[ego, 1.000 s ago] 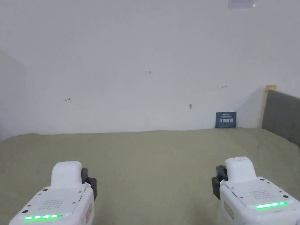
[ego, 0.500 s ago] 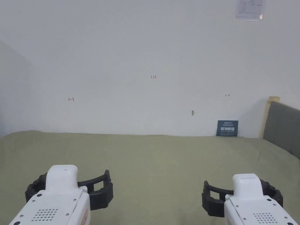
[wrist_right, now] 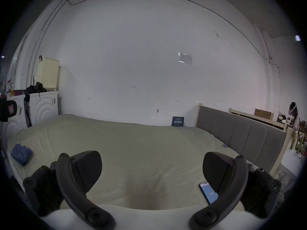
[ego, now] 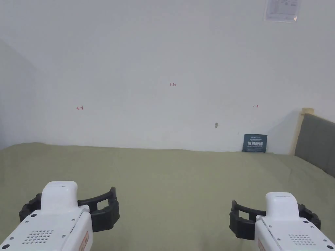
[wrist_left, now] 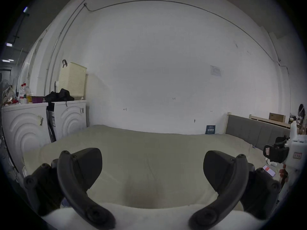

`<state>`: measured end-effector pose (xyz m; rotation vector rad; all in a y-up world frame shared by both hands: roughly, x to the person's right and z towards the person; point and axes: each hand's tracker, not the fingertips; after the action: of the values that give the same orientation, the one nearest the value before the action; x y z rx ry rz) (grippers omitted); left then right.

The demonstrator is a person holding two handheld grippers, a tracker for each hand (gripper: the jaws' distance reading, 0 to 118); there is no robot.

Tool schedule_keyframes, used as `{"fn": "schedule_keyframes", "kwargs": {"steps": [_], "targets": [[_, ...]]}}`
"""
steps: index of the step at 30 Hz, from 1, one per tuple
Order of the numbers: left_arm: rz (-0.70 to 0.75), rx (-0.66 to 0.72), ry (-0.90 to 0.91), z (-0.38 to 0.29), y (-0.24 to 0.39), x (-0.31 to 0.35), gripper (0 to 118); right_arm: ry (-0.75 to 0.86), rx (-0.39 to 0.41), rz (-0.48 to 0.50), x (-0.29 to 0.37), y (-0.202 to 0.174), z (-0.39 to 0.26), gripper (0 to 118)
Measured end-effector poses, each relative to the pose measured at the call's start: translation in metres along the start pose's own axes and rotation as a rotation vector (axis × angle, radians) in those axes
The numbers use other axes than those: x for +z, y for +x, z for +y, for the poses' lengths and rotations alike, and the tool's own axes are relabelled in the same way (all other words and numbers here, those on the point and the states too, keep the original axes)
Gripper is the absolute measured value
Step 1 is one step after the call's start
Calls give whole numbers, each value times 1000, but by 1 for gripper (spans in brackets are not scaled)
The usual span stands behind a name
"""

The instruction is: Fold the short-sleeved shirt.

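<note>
A crumpled blue garment lies near the left edge of the olive-green bed, far to the left of both grippers. My left gripper hovers low over the bed's near left part, jaws spread wide with nothing between them; its own view shows the left gripper above bare sheet. My right gripper hovers over the near right part, also open and holding nothing, and in its own view the right gripper is likewise above bare sheet.
A phone lies on the sheet by the right gripper's right jaw. A grey headboard bounds the bed's right side. A small blue sign leans on the wall. Washing machines and a basket stand left.
Both grippers went from shut a second ago to wide open. The head camera tilted slightly; the grippers stay low over the bed.
</note>
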<state>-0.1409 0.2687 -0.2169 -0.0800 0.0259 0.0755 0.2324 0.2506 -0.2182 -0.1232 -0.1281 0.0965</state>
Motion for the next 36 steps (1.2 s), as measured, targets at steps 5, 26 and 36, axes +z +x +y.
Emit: {"fn": "schedule_keyframes", "kwargs": {"steps": [5, 26, 36], "targets": [[12, -15, -23, -1, 1, -2, 118, 22, 32, 23, 4, -6, 6, 118], [-42, -69, -36, 18, 10, -12, 118, 30, -38, 84, 3, 4, 17, 118], [-21, -38, -18, 22, 2, -6, 118, 29, -60, 99, 8, 15, 17, 118]]}}
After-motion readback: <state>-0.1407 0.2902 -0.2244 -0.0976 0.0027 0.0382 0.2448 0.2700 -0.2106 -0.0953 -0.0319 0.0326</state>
